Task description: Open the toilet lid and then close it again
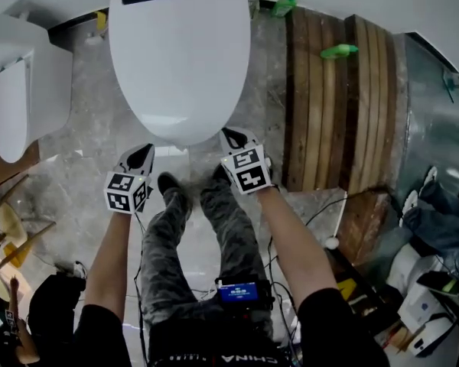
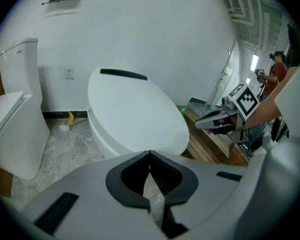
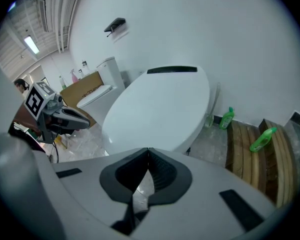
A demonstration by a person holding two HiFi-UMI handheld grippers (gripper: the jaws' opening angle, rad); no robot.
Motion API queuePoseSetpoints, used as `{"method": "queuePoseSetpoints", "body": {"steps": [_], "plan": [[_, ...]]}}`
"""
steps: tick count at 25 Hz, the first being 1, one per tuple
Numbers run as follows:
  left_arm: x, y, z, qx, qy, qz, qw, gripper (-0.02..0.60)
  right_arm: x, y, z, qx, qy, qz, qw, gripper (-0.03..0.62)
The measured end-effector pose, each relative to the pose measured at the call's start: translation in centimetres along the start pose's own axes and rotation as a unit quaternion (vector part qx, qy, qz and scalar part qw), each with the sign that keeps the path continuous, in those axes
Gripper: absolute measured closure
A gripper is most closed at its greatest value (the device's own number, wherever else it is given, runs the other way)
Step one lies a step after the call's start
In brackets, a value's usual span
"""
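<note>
The white toilet's lid (image 1: 180,52) lies closed, with a black strip at its back edge. My left gripper (image 1: 143,154) hovers just off the front left of the bowl, its jaws shut with nothing between them. At the front right rim, close to the lid's edge, my right gripper (image 1: 232,135) is also shut and empty. The lid (image 2: 135,109) fills the left gripper view ahead of the shut tips (image 2: 150,154), and the right gripper (image 2: 215,120) shows beside it. In the right gripper view the lid (image 3: 160,104) lies beyond the shut tips (image 3: 148,151), with the left gripper (image 3: 72,118) at the left.
A second white toilet (image 1: 15,90) stands at the left. A wooden slatted platform (image 1: 329,98) with two green bottles (image 1: 338,50) lies to the right of the bowl. The person's legs (image 1: 191,235) stand before the bowl. Cables and clutter sit at the lower right.
</note>
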State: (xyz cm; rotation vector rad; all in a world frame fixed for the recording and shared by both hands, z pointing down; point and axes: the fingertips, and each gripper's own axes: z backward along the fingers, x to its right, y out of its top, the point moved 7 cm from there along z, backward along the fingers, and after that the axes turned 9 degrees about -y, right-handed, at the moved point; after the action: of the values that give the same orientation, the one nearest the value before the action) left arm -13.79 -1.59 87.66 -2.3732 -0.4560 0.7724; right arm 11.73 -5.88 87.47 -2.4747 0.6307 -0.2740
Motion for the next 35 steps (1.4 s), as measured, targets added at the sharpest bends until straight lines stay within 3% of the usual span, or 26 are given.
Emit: {"method": "queuePoseSetpoints", "body": {"steps": [10, 17, 25, 35], "plan": [[7.8, 13.5, 9.4, 0.052, -0.004, -0.038, 0.9979, 0.574, -0.7, 12.9, 13.6, 0.072, 0.019, -0.012, 0.997, 0.581], [14.9, 21.2, 16.5, 0.117, -0.031, -0.055, 0.9912, 0.574, -1.7, 19.3, 23.9, 0.160, 0.018, -0.057, 0.985, 0.580], [19.0, 24.2, 21.9, 0.149, -0.039, -0.076, 0.9851, 0.574, -1.4, 21.7, 30.0, 0.187, 0.042, -0.048, 0.980, 0.580], [21.3, 25.3, 24.5, 0.184, -0.015, -0.089, 0.9788, 0.574, -0.8, 20.9, 31.9, 0.203, 0.064, -0.026, 0.977, 0.581]]}}
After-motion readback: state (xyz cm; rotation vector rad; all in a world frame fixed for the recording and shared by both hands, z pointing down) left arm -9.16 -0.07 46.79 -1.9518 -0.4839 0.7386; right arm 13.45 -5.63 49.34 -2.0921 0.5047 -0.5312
